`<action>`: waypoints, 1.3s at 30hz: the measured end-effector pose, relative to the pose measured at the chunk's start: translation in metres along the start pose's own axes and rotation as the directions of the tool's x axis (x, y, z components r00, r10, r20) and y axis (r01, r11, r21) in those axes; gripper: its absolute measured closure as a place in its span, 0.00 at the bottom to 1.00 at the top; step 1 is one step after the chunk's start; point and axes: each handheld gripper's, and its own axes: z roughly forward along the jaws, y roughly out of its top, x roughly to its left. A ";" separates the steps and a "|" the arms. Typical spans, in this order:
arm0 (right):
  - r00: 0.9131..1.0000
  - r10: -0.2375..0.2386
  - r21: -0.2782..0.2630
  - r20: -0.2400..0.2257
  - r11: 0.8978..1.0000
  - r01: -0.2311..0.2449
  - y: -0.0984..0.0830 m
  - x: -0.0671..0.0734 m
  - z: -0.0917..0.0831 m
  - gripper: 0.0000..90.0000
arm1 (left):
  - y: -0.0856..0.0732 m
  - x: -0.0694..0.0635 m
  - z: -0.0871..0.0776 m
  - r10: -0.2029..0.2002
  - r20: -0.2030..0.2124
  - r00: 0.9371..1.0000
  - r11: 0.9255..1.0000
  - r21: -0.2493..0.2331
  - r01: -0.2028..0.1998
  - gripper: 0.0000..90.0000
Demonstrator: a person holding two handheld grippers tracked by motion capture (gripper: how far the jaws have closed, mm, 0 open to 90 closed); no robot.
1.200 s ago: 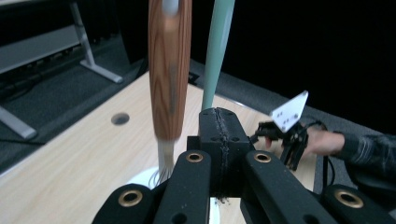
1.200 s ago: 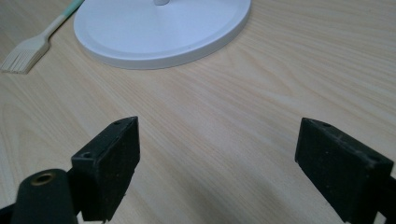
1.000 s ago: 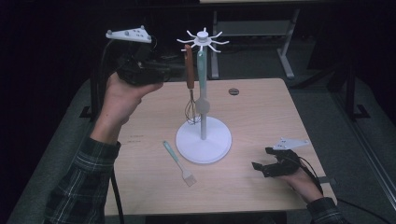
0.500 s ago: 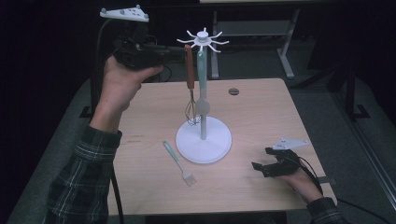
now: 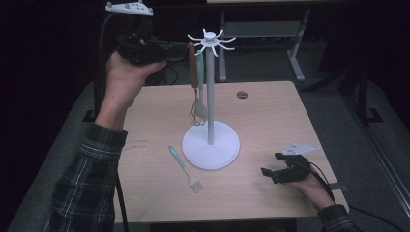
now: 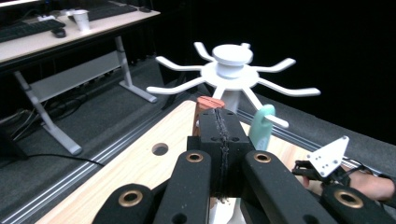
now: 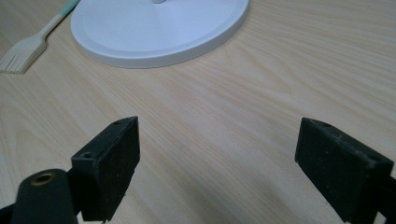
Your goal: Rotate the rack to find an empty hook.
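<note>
A white utensil rack stands mid-table; its spoked top is just beyond my left gripper. I hold that gripper high, with its jaws shut at the top of a brown-handled whisk that hangs straight down beside the pole. A teal utensil hangs from a spoke next to it. A teal-handled pastry brush lies on the table in front of the base. My right gripper rests open at the front right, with bare wood between its jaws.
The wooden table has a round hole at its far right. The rack's base and the brush lie ahead of the right gripper. A desk and dark floor lie beyond the table.
My left hand has risen and moved toward the rack's top with the whisk. The right gripper has stayed put.
</note>
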 end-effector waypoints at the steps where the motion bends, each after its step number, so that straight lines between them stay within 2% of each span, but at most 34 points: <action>1: 1.000 0.000 0.000 -0.001 1.000 0.000 0.000 0.000 0.000 0.15 | 0.000 0.001 0.001 -0.001 -0.007 1.000 1.000 0.003 0.001 1.00; 7: 1.000 0.002 0.002 -0.001 1.000 -0.002 0.000 0.000 0.000 0.15 | 0.000 0.011 0.004 -0.007 -0.038 0.999 1.000 0.000 0.007 1.00; 14: 1.000 0.003 0.002 -0.005 1.000 -0.003 0.000 0.000 0.000 0.15 | -0.010 0.012 0.001 -0.015 -0.034 0.999 1.000 0.004 0.015 1.00; 22: 1.000 0.001 0.002 -0.008 1.000 -0.001 0.000 0.001 0.000 0.15 | -0.045 0.012 -0.002 -0.037 -0.023 0.999 0.998 0.056 0.038 1.00; 30: 1.000 0.000 0.006 -0.009 1.000 0.000 0.000 0.001 0.001 0.15 | -0.077 0.008 -0.003 -0.052 0.002 0.999 0.995 0.081 0.051 1.00; 34: 1.000 -0.004 0.005 -0.010 1.000 0.004 0.000 0.001 0.001 0.15 | -0.097 0.002 0.001 -0.061 0.015 0.998 0.993 0.102 0.059 1.00; 38: 1.000 -0.002 0.004 -0.010 1.000 0.002 0.000 0.002 0.001 0.15 | -0.115 -0.004 0.003 -0.051 0.023 0.998 0.991 0.123 0.048 1.00; 39: 1.000 -0.002 0.004 -0.011 1.000 0.002 0.000 0.002 0.001 0.15 | -0.120 -0.006 0.003 -0.061 0.029 0.998 0.990 0.129 0.057 1.00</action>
